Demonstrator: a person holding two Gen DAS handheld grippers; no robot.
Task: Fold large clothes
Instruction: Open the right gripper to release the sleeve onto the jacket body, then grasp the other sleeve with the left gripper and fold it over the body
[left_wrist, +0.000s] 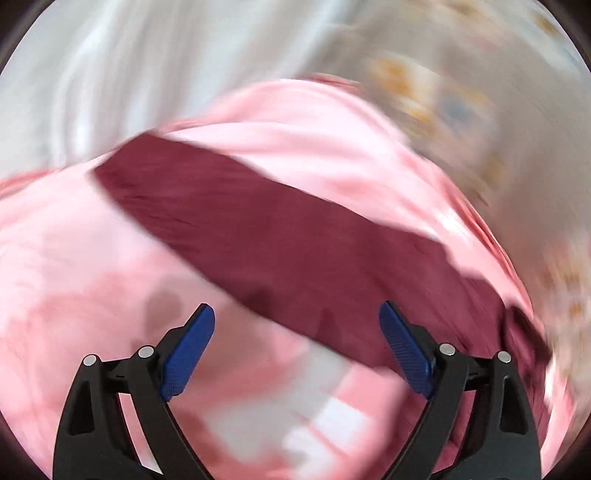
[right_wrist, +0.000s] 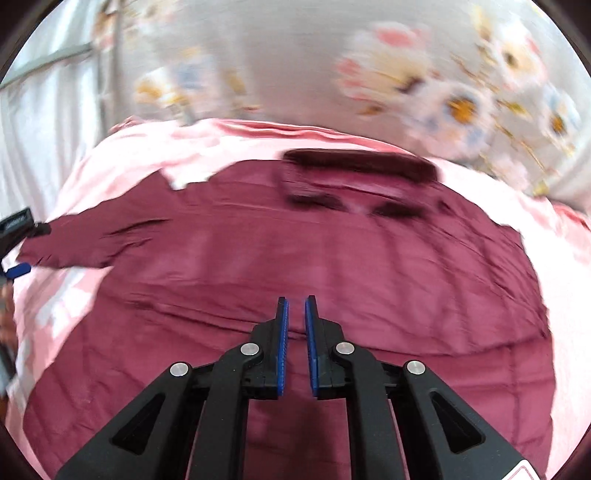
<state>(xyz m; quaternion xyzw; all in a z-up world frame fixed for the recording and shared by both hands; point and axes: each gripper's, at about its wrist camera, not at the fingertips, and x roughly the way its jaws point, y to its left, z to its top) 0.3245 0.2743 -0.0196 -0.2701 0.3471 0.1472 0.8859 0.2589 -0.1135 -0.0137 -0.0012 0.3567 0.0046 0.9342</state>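
Pink bedspread (right_wrist: 110, 155) covers bed – maroon shirt (right_wrist: 295, 251) spread flat across its middle, collar toward far edge, sleeve reaching left edge. Left gripper (left_wrist: 297, 314) wide, empty above sleeve. Right gripper (right_wrist: 295, 301) nearly closed – nothing between pads.

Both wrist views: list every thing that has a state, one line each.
Maroon collared shirt: spread flat, one sleeve stretched sideways.
Pink bedsheet: laid out under the shirt.
Left gripper: open, nothing between its fingers.
Right gripper: shut, empty, above the shirt.
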